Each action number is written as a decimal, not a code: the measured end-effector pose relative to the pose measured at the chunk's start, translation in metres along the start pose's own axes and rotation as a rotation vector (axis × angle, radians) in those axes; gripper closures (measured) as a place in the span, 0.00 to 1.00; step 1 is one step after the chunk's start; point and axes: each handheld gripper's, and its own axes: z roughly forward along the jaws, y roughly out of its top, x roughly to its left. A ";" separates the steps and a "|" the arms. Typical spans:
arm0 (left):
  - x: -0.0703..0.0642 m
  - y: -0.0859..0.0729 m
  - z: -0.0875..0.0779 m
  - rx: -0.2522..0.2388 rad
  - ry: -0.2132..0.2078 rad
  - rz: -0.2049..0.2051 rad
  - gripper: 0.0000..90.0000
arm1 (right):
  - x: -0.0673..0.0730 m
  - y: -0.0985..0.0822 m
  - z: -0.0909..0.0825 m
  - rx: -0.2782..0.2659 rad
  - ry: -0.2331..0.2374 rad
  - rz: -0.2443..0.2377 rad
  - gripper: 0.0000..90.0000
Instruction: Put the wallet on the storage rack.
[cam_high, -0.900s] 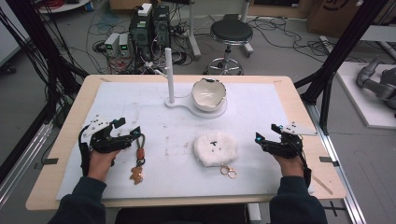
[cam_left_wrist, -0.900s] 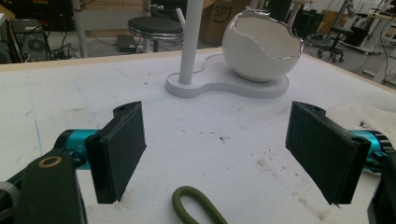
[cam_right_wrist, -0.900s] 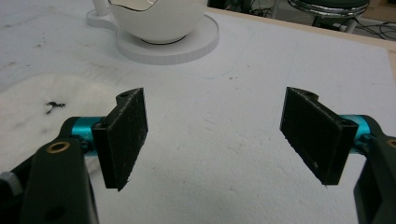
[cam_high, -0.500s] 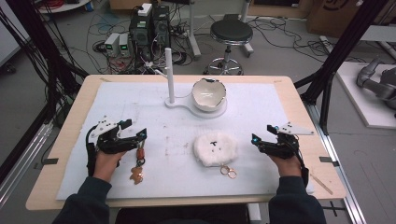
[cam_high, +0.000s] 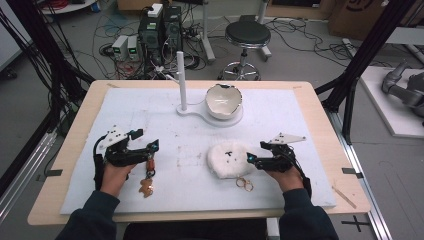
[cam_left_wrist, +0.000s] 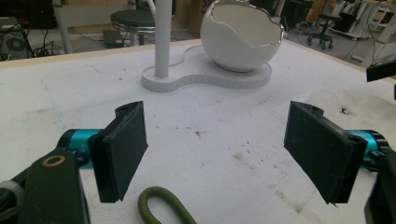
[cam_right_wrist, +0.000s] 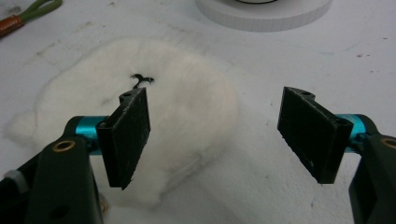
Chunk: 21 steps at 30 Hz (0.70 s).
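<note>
While hovering low over the white mat (cam_high: 300, 130), spread wide and empty on both sides.

Found at near left: left gripper (cam_high: 150, 150), jaws parted, nothing between them, poised just over the keychain (cam_high: 148, 175). Noted: its olive cord loop (cam_left_wrist: 161, 207) flat on the mat, just short of the jaw tips, and its brown charm (cam_high: 145, 187) nearer the person.

Found at near right: right gripper (cam_high: 252, 159), jaws likewise parted, aimed left at the right edge of the white plush pom (cam_high: 229, 159). Noted: gold rings (cam_high: 245, 184) on the mat at the pom's near edge.

Seen at far centre, well apart from both: white stand (cam_high: 190, 111) with upright post (cam_high: 181, 80) and eggshell bowl (cam_high: 224, 101).

Judged step: closing in for pickup.

Recommended, left: draw back slightly, lower until the pads straddle the cord loop, then pinch across the cord rather than the charm.

Recommended, right: advance left until the fur sits well between the pads. Close fully, allowing for soft pile that probably compresses and slips.

Advised for both: lift straight and slowly to limit swinging.
</note>
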 end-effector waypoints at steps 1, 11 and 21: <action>-0.001 0.000 0.000 0.001 -0.002 -0.001 0.24 | 0.001 0.000 0.001 0.007 0.001 0.000 0.29; 0.000 -0.002 0.005 0.033 -0.006 -0.005 0.24 | 0.003 -0.002 0.010 0.057 0.031 -0.013 0.29; -0.001 -0.003 0.006 0.042 -0.009 -0.013 0.24 | 0.009 -0.006 0.022 0.150 0.054 -0.054 0.32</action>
